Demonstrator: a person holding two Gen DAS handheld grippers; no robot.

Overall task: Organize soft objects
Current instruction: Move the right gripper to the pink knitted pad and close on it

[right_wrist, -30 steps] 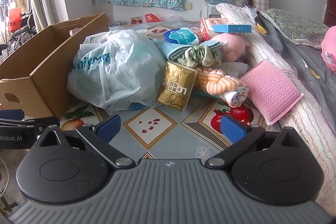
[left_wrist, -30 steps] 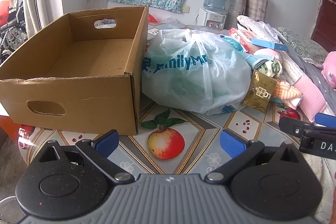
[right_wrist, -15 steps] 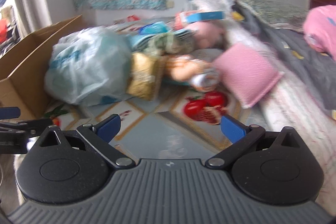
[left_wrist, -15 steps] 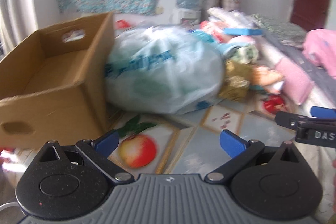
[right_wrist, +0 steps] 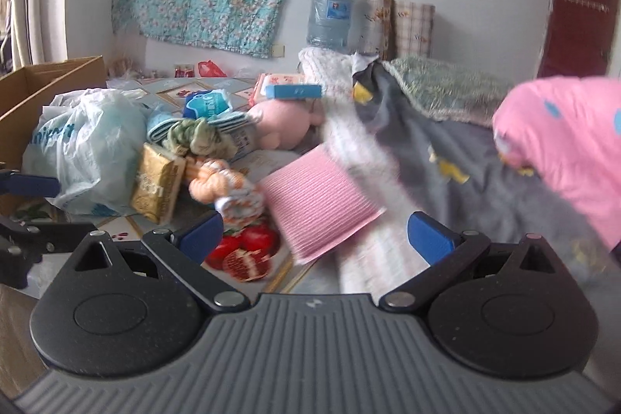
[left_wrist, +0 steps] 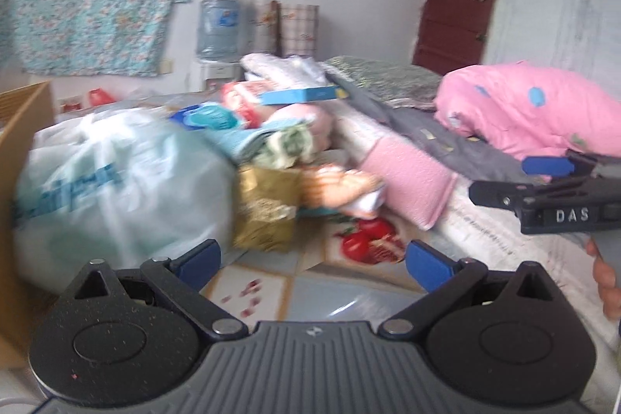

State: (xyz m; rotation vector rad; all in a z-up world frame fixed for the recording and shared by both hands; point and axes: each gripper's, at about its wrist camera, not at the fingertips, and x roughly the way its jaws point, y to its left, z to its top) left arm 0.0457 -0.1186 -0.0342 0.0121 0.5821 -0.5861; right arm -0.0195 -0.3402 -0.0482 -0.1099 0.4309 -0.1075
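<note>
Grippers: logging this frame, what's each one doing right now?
Left gripper: open, holding nothing.
Right gripper: open, holding nothing.

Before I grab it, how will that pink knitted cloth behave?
The pink cloth looks thin and ribbed, so probably floppy and light. It drapes off the bedding onto the table, so it may sag from the jaws. Likely not slippery.

a crinkled translucent plastic bag (right_wrist: 89, 158) is set just right of an open brown cardboard box (right_wrist: 35, 92). a gold foil packet (right_wrist: 157, 183) is leaned against the bag's right side, with an orange striped knitted bundle (right_wrist: 221, 185) beside it. right of that bundle, a pink ribbed knitted cloth (right_wrist: 320, 202) is draped off the edge of a white quilted blanket (right_wrist: 349, 127). a pink plush toy (right_wrist: 281, 123) is placed behind them.
</note>
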